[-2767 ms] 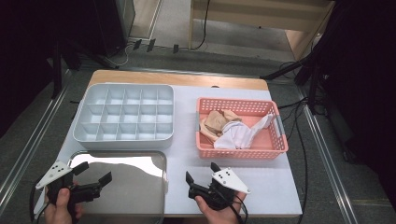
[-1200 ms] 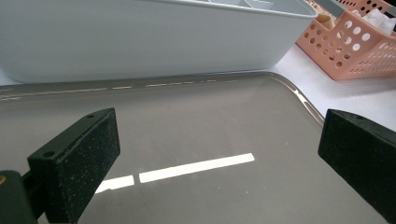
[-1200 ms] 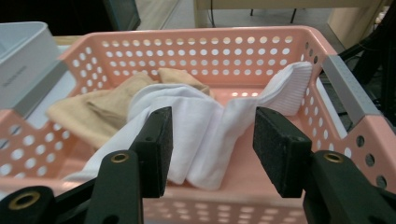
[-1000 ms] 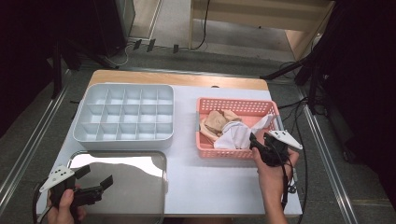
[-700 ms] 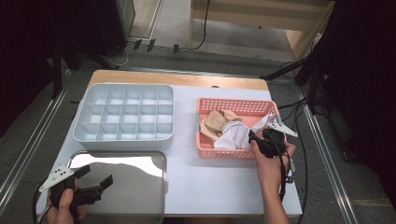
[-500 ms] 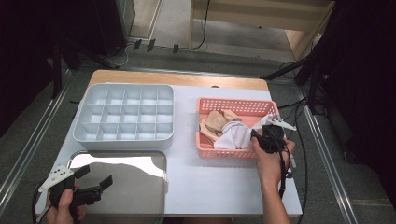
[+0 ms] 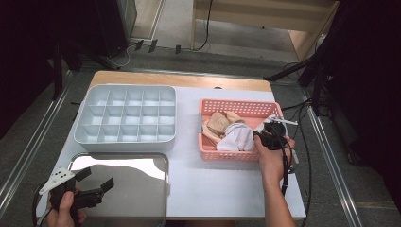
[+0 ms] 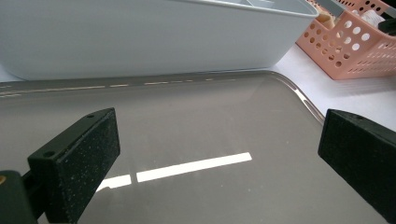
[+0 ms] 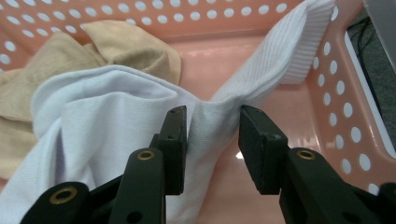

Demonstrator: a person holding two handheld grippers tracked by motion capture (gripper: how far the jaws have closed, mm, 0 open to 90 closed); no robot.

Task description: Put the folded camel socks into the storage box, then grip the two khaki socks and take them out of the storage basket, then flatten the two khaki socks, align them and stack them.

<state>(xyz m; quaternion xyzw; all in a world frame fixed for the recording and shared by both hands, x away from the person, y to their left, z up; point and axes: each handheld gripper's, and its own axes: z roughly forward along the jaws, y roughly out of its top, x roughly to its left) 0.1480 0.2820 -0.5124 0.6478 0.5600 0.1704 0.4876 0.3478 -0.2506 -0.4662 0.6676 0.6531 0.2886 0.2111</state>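
A pink perforated basket (image 7: 236, 102) at the table's right holds a white sock (image 7: 235, 137) and a beige sock (image 7: 218, 122). My right gripper (image 7: 265, 135) reaches into the basket from its right side. In the right gripper view its jaws (image 9: 212, 116) are shut on a bunched ridge of the white sock (image 9: 116, 121), with the beige sock (image 9: 126, 51) behind it. My left gripper (image 7: 98, 178) is open and holds nothing. It hovers low over a shiny metal tray (image 7: 132, 175) at the front left, seen between its jaws (image 8: 219, 144) as the tray (image 8: 187, 116).
A pale grey compartment tray (image 7: 125, 87) with several bare cells sits at the back left, its side wall (image 8: 140, 37) just beyond the metal tray. Bare white tabletop (image 7: 213, 184) lies between tray and basket. Cables (image 7: 302, 123) run off the table's right edge.
My right gripper moved from the front of the table up to the basket's right side and went in among the socks, its jaws now on the white sock. The left gripper stayed put.
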